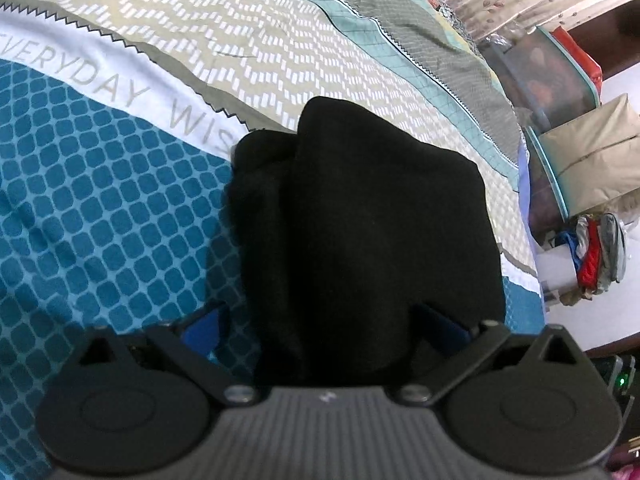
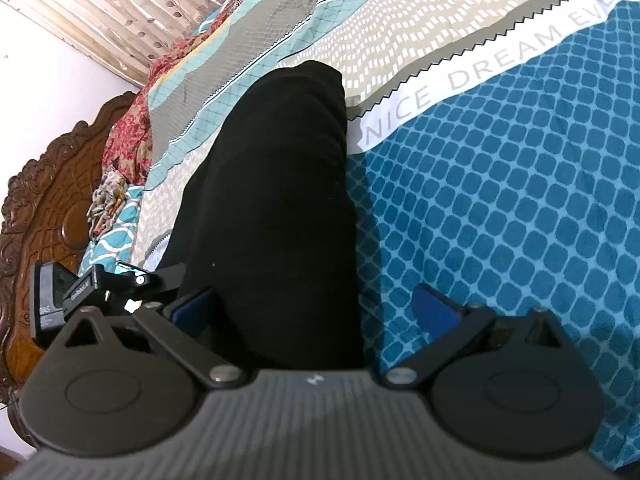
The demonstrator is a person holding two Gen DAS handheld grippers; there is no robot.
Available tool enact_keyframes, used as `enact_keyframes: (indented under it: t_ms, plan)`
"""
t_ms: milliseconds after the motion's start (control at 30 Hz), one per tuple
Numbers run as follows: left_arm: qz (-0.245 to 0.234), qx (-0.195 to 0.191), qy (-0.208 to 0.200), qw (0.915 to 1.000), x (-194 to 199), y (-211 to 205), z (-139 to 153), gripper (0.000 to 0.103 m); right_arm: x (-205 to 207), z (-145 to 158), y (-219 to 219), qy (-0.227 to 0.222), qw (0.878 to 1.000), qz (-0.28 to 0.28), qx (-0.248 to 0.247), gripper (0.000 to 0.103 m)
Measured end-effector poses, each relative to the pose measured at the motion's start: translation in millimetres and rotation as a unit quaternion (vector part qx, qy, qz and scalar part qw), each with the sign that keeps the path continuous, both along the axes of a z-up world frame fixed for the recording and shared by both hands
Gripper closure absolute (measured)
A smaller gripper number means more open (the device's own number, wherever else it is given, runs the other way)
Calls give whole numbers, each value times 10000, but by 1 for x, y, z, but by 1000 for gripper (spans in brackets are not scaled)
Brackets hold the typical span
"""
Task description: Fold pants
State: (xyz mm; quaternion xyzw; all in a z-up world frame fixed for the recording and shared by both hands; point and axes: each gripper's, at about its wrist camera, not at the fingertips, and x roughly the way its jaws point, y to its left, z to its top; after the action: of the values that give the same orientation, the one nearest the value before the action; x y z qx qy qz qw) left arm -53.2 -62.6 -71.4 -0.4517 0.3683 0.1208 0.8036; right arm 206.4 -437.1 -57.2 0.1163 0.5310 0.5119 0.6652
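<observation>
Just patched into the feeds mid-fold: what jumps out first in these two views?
The black pants fill the centre of both views, bunched between each gripper's wide-spread tongs. Under them lies a teal bedsheet with a white lettered band. In the right wrist view a carved wooden headboard stands at far left.

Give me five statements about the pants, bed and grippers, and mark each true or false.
1. The pants are black. True.
2. The pants lie on a bare wooden floor. False: they lie on a patterned bedsheet.
3. The left gripper has its jaws spread, with pants between them. True.
4. The right gripper is clamped shut on a pillow. False: its jaws are apart, around the pants.
5. The sheet carries printed words. True.
</observation>
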Motion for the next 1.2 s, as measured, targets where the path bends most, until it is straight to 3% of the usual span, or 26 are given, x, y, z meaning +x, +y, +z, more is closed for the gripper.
enact_keyframes:
  t_ms: [333,567,733,833,967,1100,1200]
  plan:
    - [-421,68,48,9991,-10,-4,2,0,-1,-1,-4,14,9998,42,181,0]
    - [-277,-97,-224,9993,-28,-3,0,0,0,7,0,-36,9998,180,84,0]
    - [123,-342,-449,9983,-55,14,-2,0,7,9,-1,-34,9996,210,178,0]
    - [121,-475,-489,9976,-61,21,-2,0,15,11,-2,1,9995,200,235,10]
    - [19,-449,-363,9983,-52,24,-1,0,21,14,4,58,9988,343,333,21]
    - [-145,-393,-324,9986,-32,21,-1,0,25,14,14,0,9983,501,286,21]
    - [-246,-476,-358,9979,-16,20,-4,0,32,7,22,250,9976,594,264,21]
